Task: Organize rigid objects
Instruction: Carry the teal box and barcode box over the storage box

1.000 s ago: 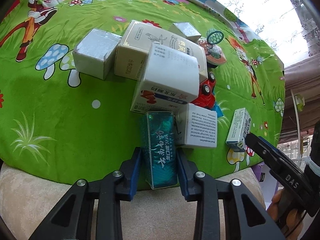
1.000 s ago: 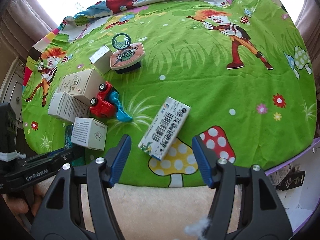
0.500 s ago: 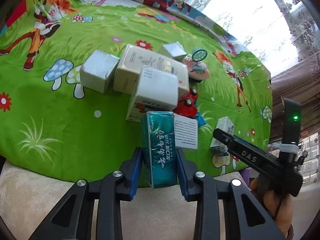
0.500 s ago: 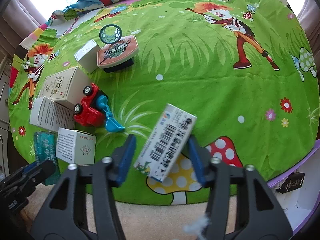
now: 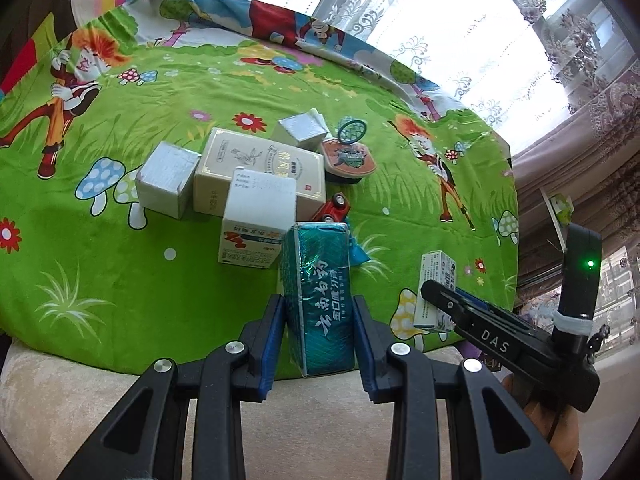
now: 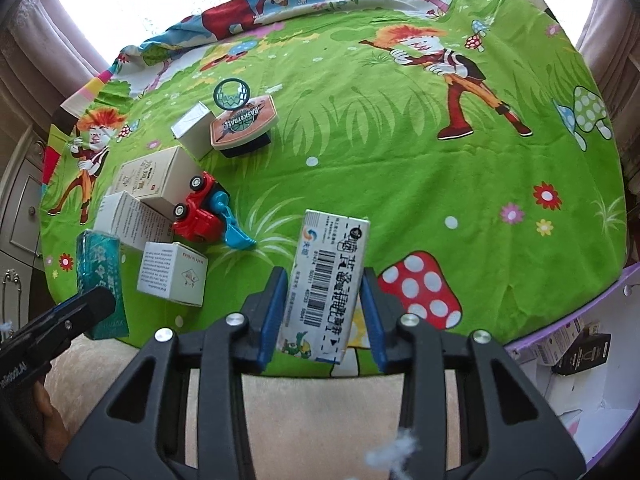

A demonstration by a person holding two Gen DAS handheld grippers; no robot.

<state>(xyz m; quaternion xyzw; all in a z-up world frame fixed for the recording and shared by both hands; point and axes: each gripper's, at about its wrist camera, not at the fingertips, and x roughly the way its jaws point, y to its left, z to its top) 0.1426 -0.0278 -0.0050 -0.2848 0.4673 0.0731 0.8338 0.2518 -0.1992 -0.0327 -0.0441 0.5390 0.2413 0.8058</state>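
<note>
Teal box (image 5: 320, 300) pinched between left gripper (image 5: 319, 334) jaws, lifted over near edge of green cloth (image 5: 100, 260). White barcode box (image 6: 325, 284) between right gripper (image 6: 325, 316) jaws, closing on it near same edge. Other boxes and red toy truck (image 6: 198, 212) clustered just beyond.

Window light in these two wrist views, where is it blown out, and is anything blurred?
Left wrist view: the lace curtain is washed out white at upper right, the teal box sharp. Right wrist view: glare along the top edge, the barcode box crisp, edges bent by fisheye.
</note>
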